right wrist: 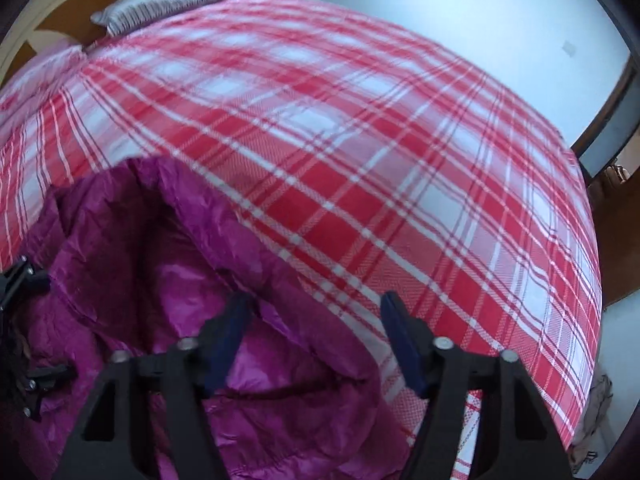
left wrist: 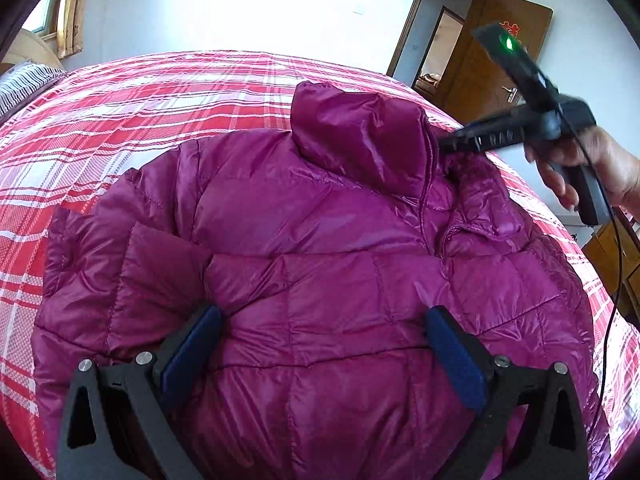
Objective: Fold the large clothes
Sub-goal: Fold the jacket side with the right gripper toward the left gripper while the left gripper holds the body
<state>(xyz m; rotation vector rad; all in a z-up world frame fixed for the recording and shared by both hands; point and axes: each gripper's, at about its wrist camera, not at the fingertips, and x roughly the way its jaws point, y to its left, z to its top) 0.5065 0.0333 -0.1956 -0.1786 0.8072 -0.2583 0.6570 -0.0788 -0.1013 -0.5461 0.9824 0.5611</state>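
Your right gripper [left wrist: 442, 145] sits at the magenta quilted puffer jacket's [left wrist: 320, 280] collar, upper right, fingers apart and empty. Your left gripper [left wrist: 320, 354] hovers wide over the hem, lower centre, so the jacket's long axis runs between them.

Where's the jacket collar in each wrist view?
Left wrist: the collar stands up just right of upper centre, at the far end of the jacket; the right gripper is at its right edge.
Right wrist: the collar is at lower left, seen from its open end, blurred.
Shared landmark: the striped pillow at the head of the plaid bed.
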